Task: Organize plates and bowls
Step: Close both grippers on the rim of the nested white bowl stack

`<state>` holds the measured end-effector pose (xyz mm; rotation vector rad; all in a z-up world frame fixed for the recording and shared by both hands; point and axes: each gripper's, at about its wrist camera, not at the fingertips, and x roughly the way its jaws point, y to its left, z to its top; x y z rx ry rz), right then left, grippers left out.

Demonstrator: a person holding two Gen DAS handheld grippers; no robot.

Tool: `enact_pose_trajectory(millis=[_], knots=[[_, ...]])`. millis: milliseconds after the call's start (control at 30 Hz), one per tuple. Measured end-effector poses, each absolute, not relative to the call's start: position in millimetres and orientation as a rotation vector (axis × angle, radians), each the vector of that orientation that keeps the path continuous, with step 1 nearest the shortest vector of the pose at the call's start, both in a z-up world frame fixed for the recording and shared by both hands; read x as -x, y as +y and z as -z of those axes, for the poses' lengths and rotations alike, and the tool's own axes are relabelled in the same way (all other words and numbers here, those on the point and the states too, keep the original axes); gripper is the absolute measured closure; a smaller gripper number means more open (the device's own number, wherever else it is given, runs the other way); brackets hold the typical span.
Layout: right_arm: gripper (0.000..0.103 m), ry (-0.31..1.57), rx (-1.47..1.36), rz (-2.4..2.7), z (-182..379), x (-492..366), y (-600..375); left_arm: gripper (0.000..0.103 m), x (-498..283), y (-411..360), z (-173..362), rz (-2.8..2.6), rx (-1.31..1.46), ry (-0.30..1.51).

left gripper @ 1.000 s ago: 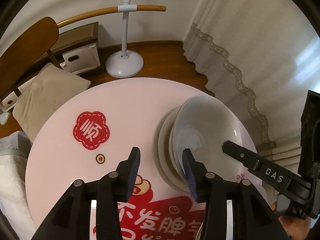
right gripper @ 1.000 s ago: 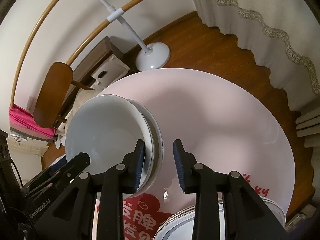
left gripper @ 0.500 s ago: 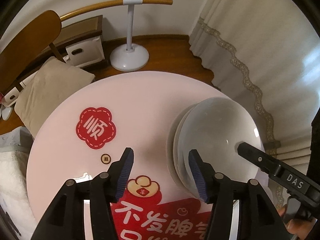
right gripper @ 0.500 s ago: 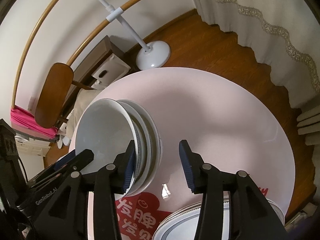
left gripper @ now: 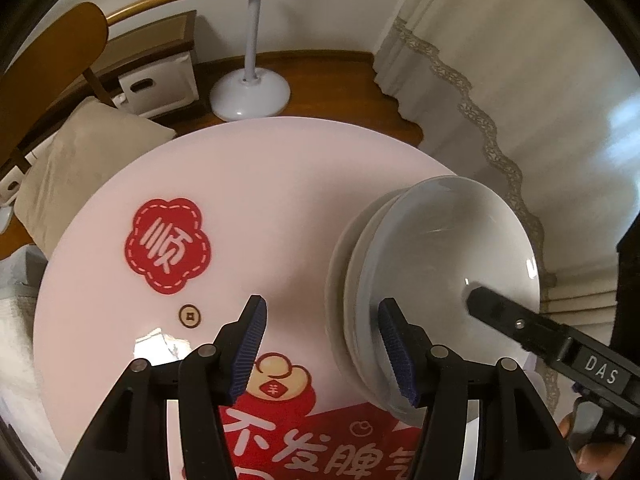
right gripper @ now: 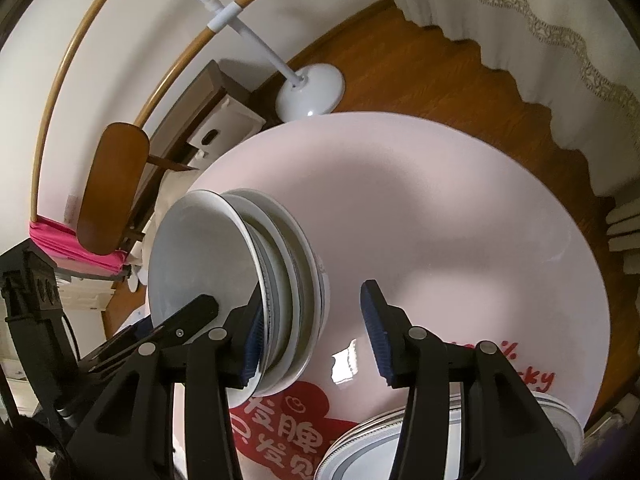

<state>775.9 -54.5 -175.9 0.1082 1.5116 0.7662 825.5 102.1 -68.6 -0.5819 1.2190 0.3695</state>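
Observation:
A stack of white bowls [left gripper: 432, 264] sits on the round pink table [left gripper: 260, 184], at the right in the left wrist view and at the left in the right wrist view [right gripper: 224, 272]. My left gripper [left gripper: 324, 352] is open and empty, its right finger beside the stack's near rim. My right gripper [right gripper: 312, 336] is open and empty, its left finger against the stack's rim. A stack of grey-rimmed plates [right gripper: 400, 440] lies at the table's near edge, partly hidden by my right gripper.
The table carries red printed decals [left gripper: 166, 246]. A white lamp base [left gripper: 250, 96], a wooden chair [right gripper: 112, 196] with a cushion [left gripper: 80, 160], and a lace-edged curtain [left gripper: 500, 80] surround the table on a wooden floor.
Both grippers have opened wider and drawn back a little from the bowl stack. The top bowl has settled onto the stack.

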Motion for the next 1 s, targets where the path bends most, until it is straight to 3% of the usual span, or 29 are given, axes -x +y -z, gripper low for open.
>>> enact_pose_trajectory(millis=[467, 533, 667, 800, 1000], knots=[[0.055, 1.571, -0.143, -0.774, 187, -776, -50, 0.05, -833, 107, 74, -0.332, 0.6, 1.221], [0.055, 1.59, -0.165, -0.779, 190, -776, -50, 0.054, -833, 108, 75, -0.322, 0.609, 1.217], [0.065, 1.609, -0.205, -0.801, 193, -776, -51, 0.063, -833, 108, 76, -0.303, 0.623, 1.205], [0.065, 1.607, -0.21, -0.801, 192, -776, -51, 0.075, -833, 105, 76, -0.279, 0.63, 1.195], [0.066, 1.607, -0.223, -0.805, 192, -776, -53, 0.078, -833, 105, 76, -0.28, 0.634, 1.186]])
